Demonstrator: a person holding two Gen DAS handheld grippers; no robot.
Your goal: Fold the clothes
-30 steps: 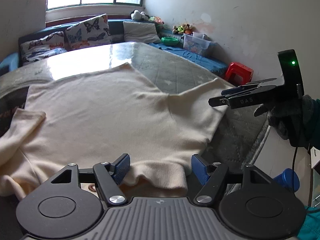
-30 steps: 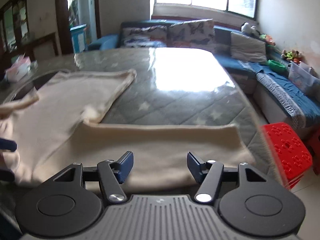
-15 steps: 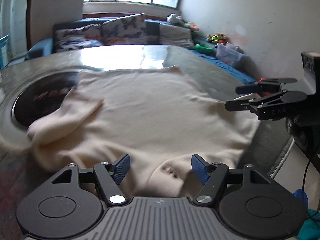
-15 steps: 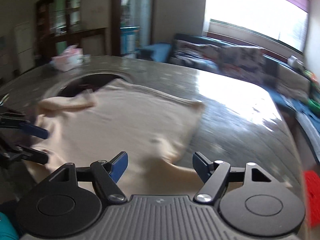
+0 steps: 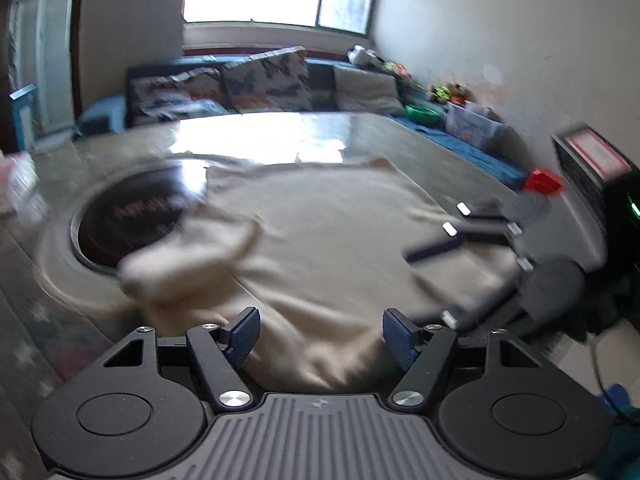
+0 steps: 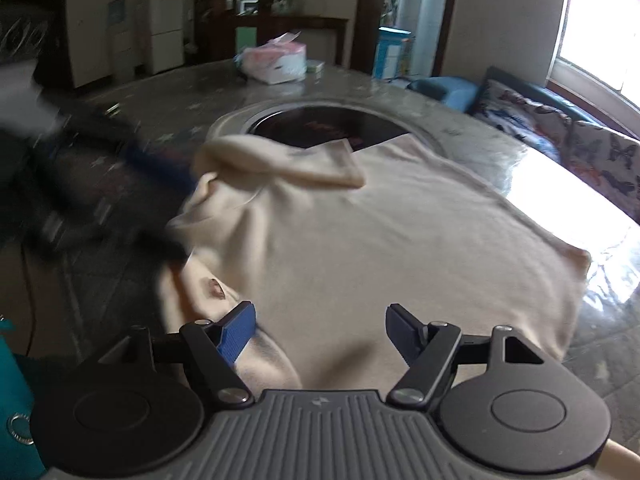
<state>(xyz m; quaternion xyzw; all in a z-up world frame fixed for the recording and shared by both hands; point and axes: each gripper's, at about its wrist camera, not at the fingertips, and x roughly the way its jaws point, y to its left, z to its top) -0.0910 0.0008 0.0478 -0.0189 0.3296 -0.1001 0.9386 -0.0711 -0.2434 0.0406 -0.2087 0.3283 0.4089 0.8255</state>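
Lying flat at frame centre, cream sweater [image 6: 400, 240] with one sleeve folded inward; left gripper [image 5: 318, 334] and right gripper [image 6: 320, 330] gape wide, empty.

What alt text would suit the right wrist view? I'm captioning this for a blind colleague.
A cream sweater lies spread on a round table, one sleeve folded over its body beside the dark inset disc. The right gripper, jaws open and empty, hovers over the near edge. A tissue pack sits at the far side.
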